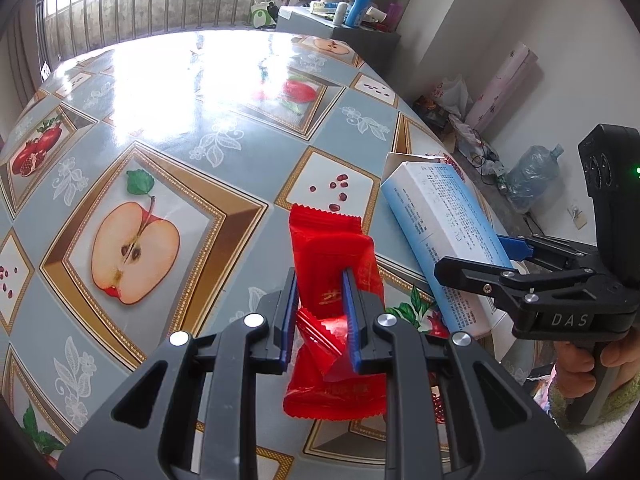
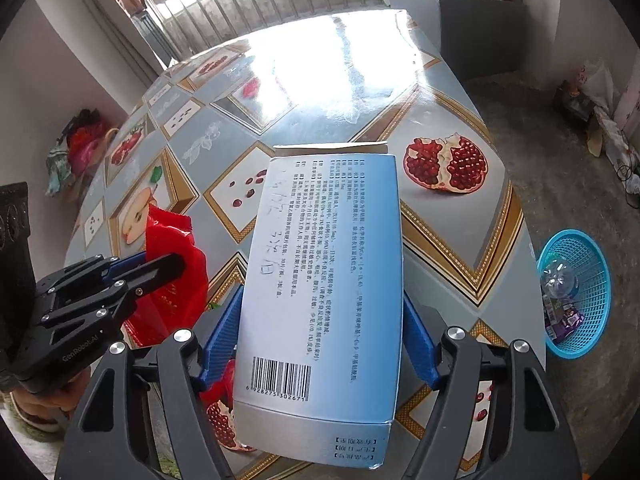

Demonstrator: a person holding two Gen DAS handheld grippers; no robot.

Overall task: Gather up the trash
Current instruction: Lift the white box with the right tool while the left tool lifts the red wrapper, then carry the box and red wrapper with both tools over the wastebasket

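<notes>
Side by side above the fruit-patterned counter, the left tool pinches a red wrapper. Right tool clamps a blue-white carton; a blue basket sits far right.

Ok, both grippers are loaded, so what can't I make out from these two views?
- Box: its underside and contents are hidden in both views; the flap at the far end stands open.
- Red wrapper: its gold print is too blurred to read in either view, partly behind the left gripper.
- Basket: seen only in the right wrist view, on the floor; the table edge hides its near side, and the small items inside are unclear.
</notes>
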